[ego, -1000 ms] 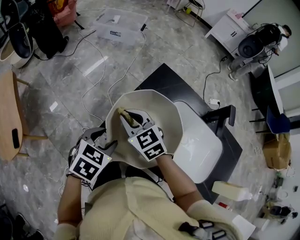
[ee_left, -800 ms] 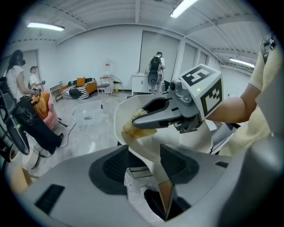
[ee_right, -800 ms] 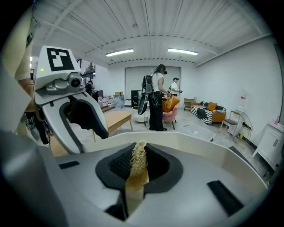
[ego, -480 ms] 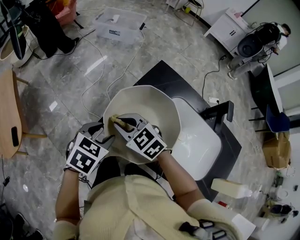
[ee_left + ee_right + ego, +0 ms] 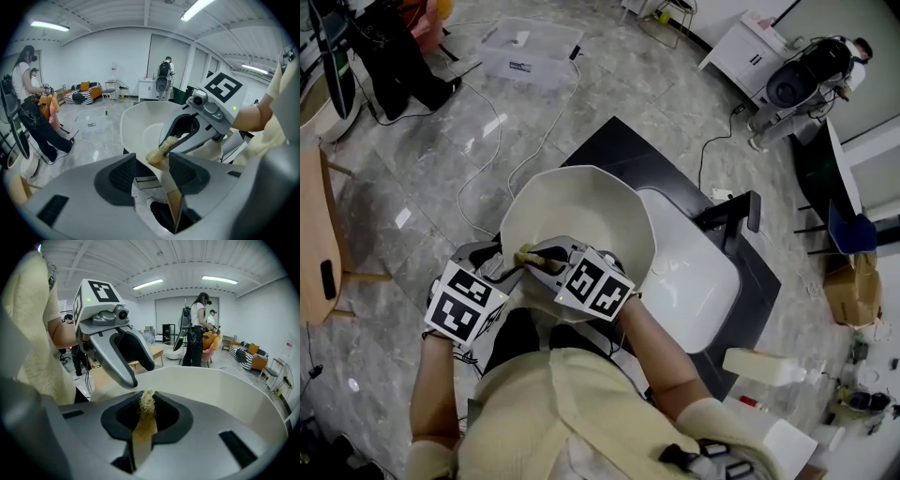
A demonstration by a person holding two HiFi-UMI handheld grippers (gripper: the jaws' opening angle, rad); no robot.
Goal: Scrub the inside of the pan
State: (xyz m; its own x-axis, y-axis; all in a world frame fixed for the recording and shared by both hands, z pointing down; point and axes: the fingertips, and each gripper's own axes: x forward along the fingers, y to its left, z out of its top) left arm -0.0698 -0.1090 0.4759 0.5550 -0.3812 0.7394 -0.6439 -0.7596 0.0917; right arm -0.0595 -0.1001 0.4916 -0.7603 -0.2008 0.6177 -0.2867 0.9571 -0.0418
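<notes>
A big cream pan (image 5: 581, 211) is held tilted over the black table's near corner. My left gripper (image 5: 508, 272) is shut on the pan's tan handle (image 5: 169, 199) at the near-left rim. My right gripper (image 5: 540, 259) is inside the pan, shut on a yellowish fibrous scrubber (image 5: 527, 255). The scrubber's tip rests against the pan's inner wall near the handle side. In the right gripper view the scrubber (image 5: 147, 405) sticks up between my right gripper's (image 5: 146, 412) jaws, with the pan wall (image 5: 225, 390) beyond. The left gripper view shows the scrubber (image 5: 160, 149) just past my left gripper (image 5: 152, 171).
A black table (image 5: 623, 155) carries a white basin (image 5: 698, 277). A white bottle (image 5: 764, 366) lies at the right. Cables (image 5: 487, 159) trail over the grey floor, with a clear plastic box (image 5: 530, 47) farther off. A wooden table (image 5: 314, 234) stands left. People stand in the background.
The pan and both grippers have shifted slightly left and toward me. The scrubber has slid across the pan's inside toward the near-left rim.
</notes>
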